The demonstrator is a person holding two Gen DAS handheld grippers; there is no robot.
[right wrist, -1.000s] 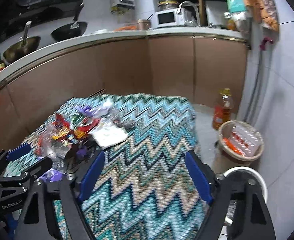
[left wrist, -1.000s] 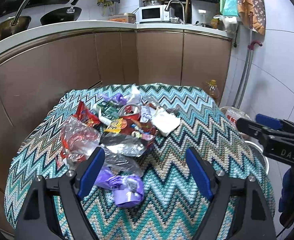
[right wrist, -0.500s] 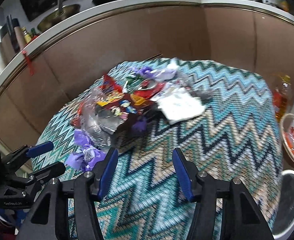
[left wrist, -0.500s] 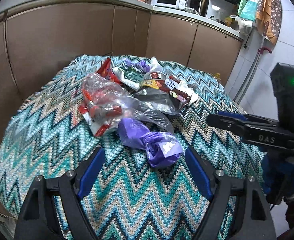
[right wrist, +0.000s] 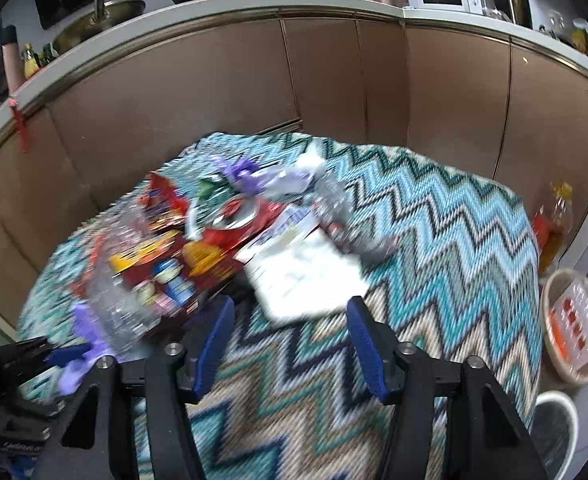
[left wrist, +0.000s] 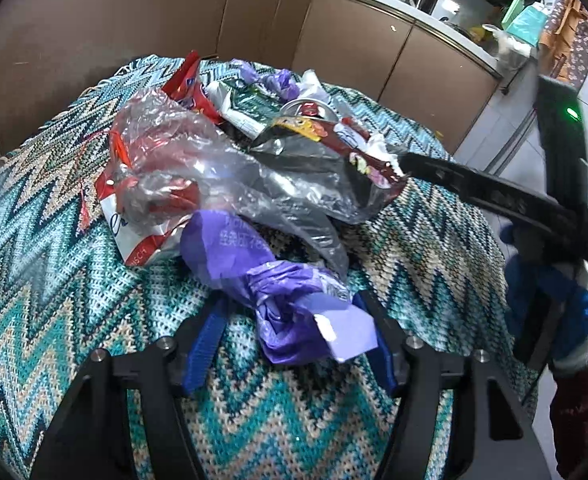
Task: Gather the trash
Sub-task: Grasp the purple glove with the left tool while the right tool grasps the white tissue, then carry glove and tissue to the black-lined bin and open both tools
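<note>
A heap of trash lies on the zigzag cloth (left wrist: 46, 280): clear plastic bags (left wrist: 182, 160), red snack wrappers (left wrist: 190, 88), a silver foil pack (left wrist: 314, 184) and a white paper wrapper (right wrist: 306, 276). At the heap's near edge lies a knotted purple plastic bag (left wrist: 234, 248). My left gripper (left wrist: 290, 316) straddles its knotted end and its jaws are closing; the left pad still stands clear of the bag. My right gripper (right wrist: 290, 320) hovers low just short of the white wrapper. Its jaws are opening with nothing between them. One of its fingers (left wrist: 474, 188) reaches the heap's right side.
Brown cabinets (right wrist: 334, 80) under a white counter curve round the table's far side. On the floor to the right stand a wicker bin (right wrist: 550, 344) with trash in it, a white bucket (right wrist: 554, 428) and an oil bottle (right wrist: 554, 220). A gloved hand (left wrist: 554, 312) holds the right gripper.
My left gripper has dropped forward onto the purple bag and its jaws have narrowed around it. My right gripper has swung left toward the heap, up to the white wrapper.
</note>
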